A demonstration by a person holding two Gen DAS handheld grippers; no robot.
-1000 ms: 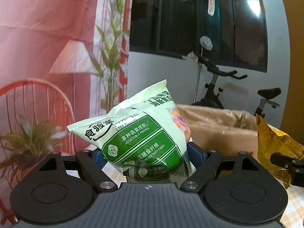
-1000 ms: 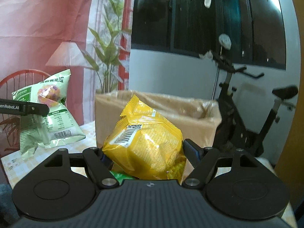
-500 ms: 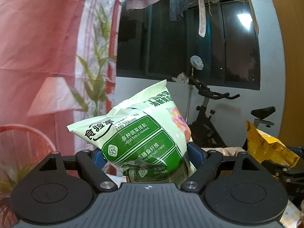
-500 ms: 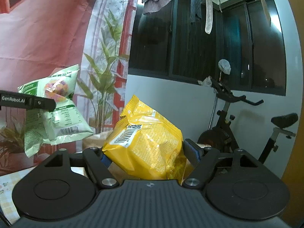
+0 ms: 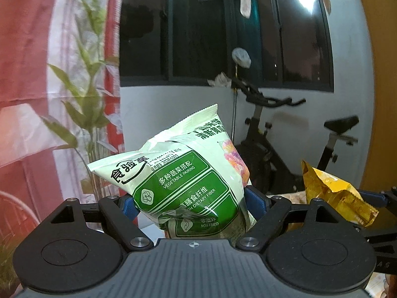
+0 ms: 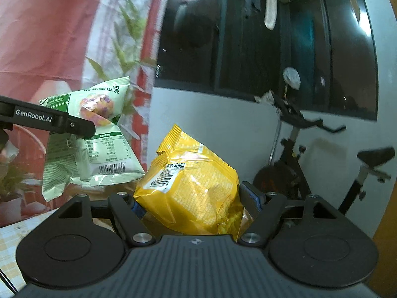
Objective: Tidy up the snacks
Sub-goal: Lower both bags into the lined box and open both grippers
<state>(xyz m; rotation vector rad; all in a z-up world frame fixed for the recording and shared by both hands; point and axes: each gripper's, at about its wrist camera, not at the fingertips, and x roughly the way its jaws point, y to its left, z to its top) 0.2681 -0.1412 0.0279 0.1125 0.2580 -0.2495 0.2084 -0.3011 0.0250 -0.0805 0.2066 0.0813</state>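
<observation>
Left gripper [image 5: 191,203]: its two blue pads squeeze the green snack bag [image 5: 181,181] from both sides, so it is gripping the bag
Green snack bag: it sits puffed up between the left gripper's fingers and leans up toward 1 o'clock in the left wrist view; it has green labels and white letters on the front
Green snack bag from the other side: in the right wrist view it [image 6: 96,134] hangs at about 9 o'clock, up in the air, with a barcode low on its back; a black finger of the left gripper [image 6: 49,121] crosses in front of it
Right gripper [image 6: 196,203]: its fingers press on the yellow snack bag [image 6: 191,188] from both sides, so it is holding that bag
Yellow snack bag: it fills the gap between the right gripper's fingers, with its crimped top edge pointing up toward 11 o'clock and a barcode on its upper left side
Yellow snack bag from the left camera: it [image 5: 332,193] shows at about 4 o'clock, just beside the green one
Behind: an exercise bike [image 5: 285,144] stands at the white wall under a dark window [image 6: 260,49]
At 9 o'clock: a pink curtain [image 5: 24,62] and a leafy plant [image 5: 84,94]
Low left corner of the right view: a bit of checked tablecloth [image 6: 10,243]
</observation>
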